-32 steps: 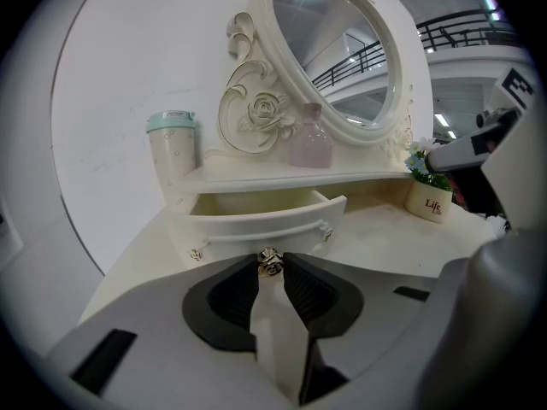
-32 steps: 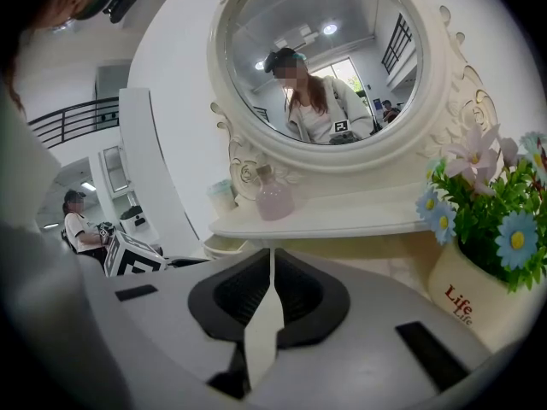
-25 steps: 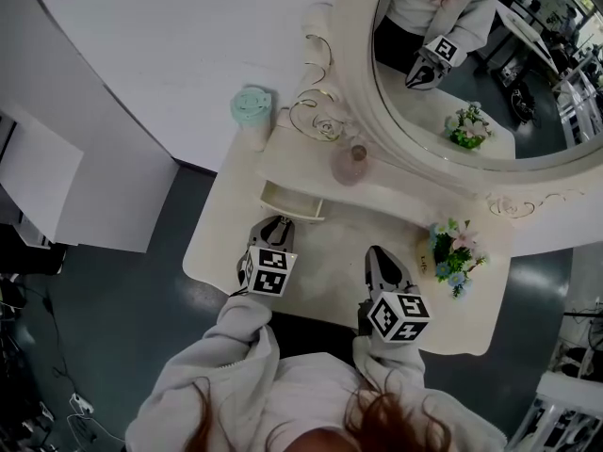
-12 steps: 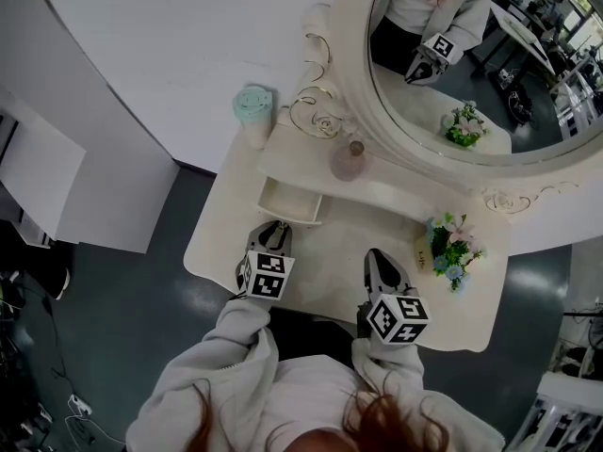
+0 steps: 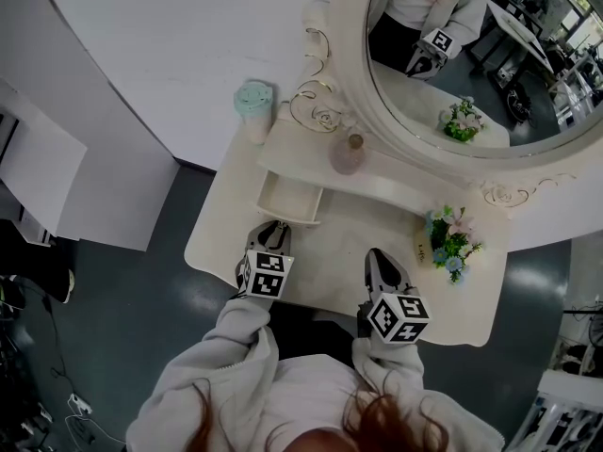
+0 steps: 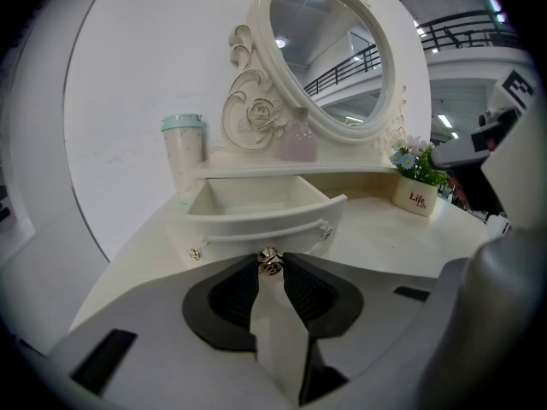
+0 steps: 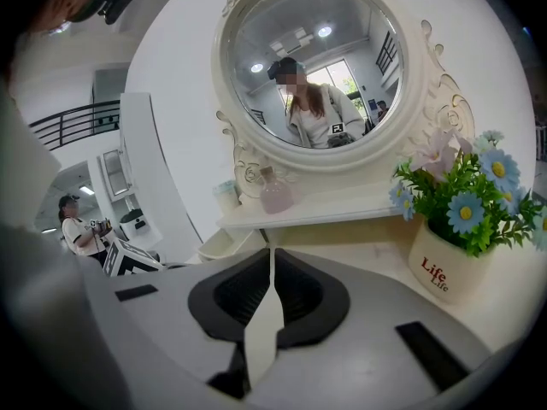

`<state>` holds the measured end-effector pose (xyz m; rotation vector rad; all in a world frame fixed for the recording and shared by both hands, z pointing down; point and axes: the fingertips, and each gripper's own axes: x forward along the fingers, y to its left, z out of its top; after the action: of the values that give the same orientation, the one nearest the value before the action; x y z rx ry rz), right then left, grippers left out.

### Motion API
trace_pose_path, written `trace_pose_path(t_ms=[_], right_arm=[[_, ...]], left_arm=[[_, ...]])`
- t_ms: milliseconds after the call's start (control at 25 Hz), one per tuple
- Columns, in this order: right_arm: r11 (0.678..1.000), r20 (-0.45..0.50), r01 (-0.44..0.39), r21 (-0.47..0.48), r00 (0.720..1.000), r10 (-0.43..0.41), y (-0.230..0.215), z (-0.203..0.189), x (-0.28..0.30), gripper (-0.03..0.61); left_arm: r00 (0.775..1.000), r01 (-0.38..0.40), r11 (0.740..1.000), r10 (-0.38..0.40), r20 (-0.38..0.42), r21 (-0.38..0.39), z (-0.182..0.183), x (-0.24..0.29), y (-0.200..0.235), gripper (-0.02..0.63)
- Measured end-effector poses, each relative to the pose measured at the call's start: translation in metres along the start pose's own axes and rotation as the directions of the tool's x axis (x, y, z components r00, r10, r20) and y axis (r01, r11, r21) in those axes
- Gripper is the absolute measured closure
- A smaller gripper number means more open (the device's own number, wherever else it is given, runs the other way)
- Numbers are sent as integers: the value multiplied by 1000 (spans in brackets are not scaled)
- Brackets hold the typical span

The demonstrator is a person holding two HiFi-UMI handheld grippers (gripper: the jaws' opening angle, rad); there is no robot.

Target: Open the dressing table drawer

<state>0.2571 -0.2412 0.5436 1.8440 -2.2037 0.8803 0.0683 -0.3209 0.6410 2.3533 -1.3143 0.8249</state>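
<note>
On the left of the table [image 5: 330, 243], we see the drawer [image 6: 256, 222] standing well out, our left gripper [image 5: 274, 229] pinching its knob [image 6: 270, 260], our right gripper [image 7: 272, 263] pressed together on nothing, so we judge the opening nearly done, only release left.

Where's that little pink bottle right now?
In the head view, the small pale pink bottle stands on the cream shelf under the oval mirror, right of the mint-lidded cup.
</note>
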Motion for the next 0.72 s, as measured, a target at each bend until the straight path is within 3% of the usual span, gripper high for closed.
trace_pose_path(t_ms=[720], right_arm=[[1000, 48, 18, 22, 999, -19, -6, 9, -8, 538]], left_arm=[[999, 21, 1000, -20, -39, 6, 2, -4, -2, 506]])
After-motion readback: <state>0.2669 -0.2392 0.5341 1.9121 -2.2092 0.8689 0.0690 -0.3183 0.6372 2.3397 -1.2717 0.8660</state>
